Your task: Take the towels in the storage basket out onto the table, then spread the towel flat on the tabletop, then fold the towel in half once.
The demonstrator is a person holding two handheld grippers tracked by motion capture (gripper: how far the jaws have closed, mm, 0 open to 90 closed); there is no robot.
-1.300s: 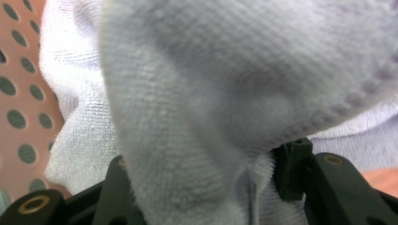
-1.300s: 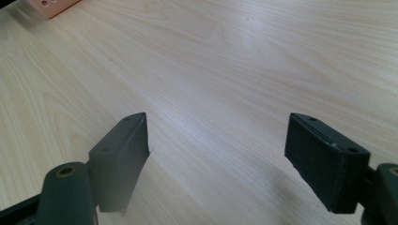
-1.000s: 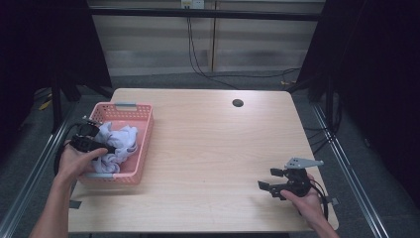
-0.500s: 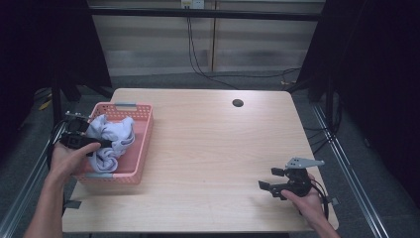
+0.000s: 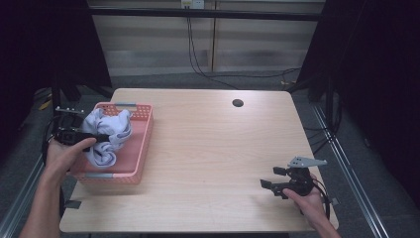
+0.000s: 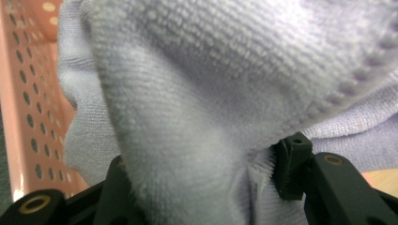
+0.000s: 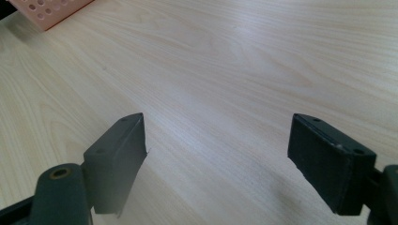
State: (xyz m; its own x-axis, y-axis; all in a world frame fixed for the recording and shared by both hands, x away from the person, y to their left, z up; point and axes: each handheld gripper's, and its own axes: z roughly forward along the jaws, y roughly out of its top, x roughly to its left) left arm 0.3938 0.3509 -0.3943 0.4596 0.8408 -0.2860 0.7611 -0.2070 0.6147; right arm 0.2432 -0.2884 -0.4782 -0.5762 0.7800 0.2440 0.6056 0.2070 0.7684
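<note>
Both forearms bare, no sleeves or gloves seen in the high view. Left gripper (image 5: 96, 137): black body, black cable looping off its rear, small grey plate just beyond it. Right gripper (image 5: 270, 186): black body, grey three-cornered plate on top, black cable looped at its rear by the wrist. In the right gripper view the fingers (image 7: 117, 159) are matte black blocks with flat faces and small round screw recesses; a brass-ringed hole sits at the base of one. Left gripper view shows the same brass-ringed holes on the black finger bases.
</note>
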